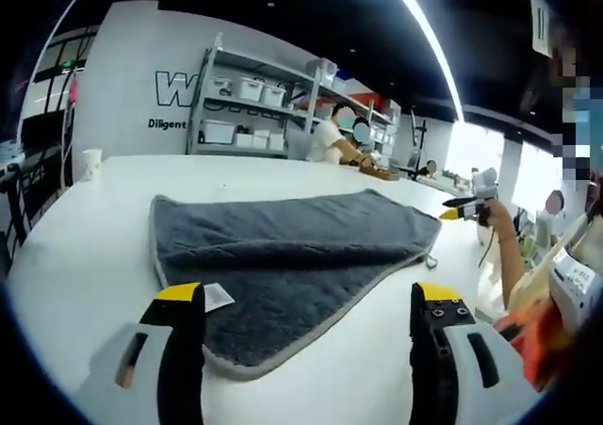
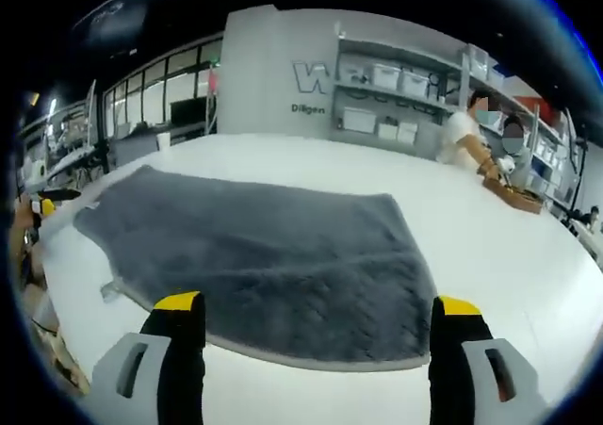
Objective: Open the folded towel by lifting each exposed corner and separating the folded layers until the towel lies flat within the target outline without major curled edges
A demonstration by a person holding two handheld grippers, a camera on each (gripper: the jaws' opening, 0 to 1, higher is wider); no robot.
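Grey towel lying spread on the white bench, both grippers standing open and empty.

The towel (image 1: pixel 283 255) is resting flat on the bench (image 1: pixel 85 255); left gripper (image 1: pixel 306 298) is hovering at its near edge, right gripper (image 2: pixel 318 314) likewise, jaws apart, touching nothing.

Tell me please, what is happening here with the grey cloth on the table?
A person holds a pair of tongs in each hand over a grey towel lying on a white table. The left tongs and the right tongs are both open and hold nothing; each hovers near an edge of the towel. The towel looks spread out, though I cannot tell whether any layer is folded. Other people work at the far side of the table.
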